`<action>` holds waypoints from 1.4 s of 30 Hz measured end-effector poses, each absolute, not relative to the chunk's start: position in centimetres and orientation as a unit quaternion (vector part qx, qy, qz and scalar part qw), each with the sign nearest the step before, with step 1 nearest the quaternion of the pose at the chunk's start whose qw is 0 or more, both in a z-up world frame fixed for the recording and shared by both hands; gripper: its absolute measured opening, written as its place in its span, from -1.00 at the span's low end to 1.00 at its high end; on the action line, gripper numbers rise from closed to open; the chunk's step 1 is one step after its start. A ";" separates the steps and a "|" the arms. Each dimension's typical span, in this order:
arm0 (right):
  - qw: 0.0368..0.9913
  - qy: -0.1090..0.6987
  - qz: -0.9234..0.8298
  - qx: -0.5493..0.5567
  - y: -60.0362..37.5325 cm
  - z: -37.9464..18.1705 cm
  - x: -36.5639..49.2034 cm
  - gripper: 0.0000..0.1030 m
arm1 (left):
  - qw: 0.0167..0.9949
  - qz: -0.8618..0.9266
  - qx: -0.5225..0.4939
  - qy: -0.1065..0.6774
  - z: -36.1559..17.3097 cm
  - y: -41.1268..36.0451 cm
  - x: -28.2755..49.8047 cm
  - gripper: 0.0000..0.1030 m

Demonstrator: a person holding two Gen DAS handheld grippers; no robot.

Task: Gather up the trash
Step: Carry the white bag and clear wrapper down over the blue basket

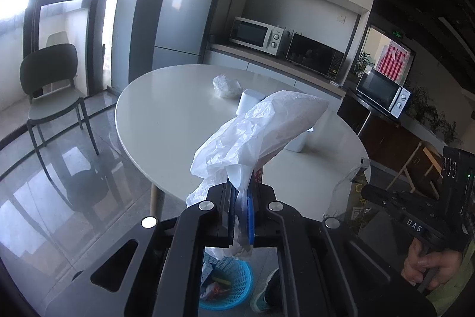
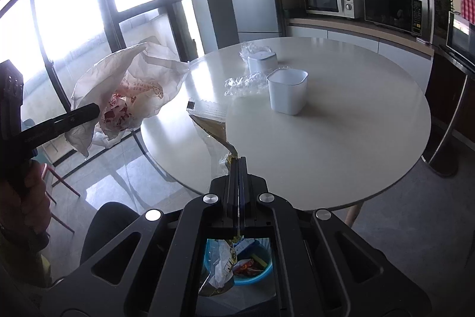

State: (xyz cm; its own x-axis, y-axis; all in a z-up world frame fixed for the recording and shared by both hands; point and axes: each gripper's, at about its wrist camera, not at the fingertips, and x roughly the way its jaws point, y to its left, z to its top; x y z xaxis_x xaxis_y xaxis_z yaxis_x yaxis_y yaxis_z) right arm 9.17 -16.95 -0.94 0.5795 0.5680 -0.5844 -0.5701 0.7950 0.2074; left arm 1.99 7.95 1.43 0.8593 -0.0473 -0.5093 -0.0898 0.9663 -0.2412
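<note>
You had both pieces of trash lifted off the counter (image 2: pixel 341 138) and were at the carry-and-drop step. Your left tongs (image 1: pixel 242 198) were clenched on a crumpled white plastic bag (image 1: pixel 255 135), which stood up and forward from the fingers, clear of the counter edge. Your right tongs (image 2: pixel 240 183) were clamped flat on a torn clear-and-brown wrapper (image 2: pixel 212 124), its loose end reaching up toward the counter rim and its tail hanging down behind the fingers.

The blue basket (image 1: pixel 234 284) sat on the floor below both tools — seen through the gap in each frame, already holding a few scraps. By my reading, the next move called for lowering each piece over the basket opening and releasing the grip only once the load hung inside the rim; both items were light and floppy, so they could drift or cling to the pads.

Work remained on the counter: a crinkled clear film (image 2: pixel 246 82) lay just beside the nearer white tub (image 2: pixel 287 91), and another wad of film (image 1: pixel 227 85) lay beyond the far tub (image 2: pixel 262 61). Whether the tubs counted as trash, I could not tell.
</note>
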 end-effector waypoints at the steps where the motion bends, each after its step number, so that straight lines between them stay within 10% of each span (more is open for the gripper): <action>1: 0.889 0.328 0.319 -0.003 -17.1 -1.0 8.8 -1.00 | 0.954 0.007 -0.132 0.268 1.2 7.8 1.5 -0.90; 42: 0.820 0.515 0.248 0.027 -14.1 -25.2 13.1 -1.00 | 0.807 0.036 -0.184 0.559 -26.6 8.5 6.3 -0.90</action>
State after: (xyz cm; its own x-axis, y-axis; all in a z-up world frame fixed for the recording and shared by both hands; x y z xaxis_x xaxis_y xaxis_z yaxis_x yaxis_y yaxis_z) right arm 13.13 -14.05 -25.16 0.3466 0.4340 -0.8316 -0.3784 0.8759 0.2994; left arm 6.33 8.54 -26.60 0.3714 -0.1470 -0.9168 -0.2645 0.9297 -0.2562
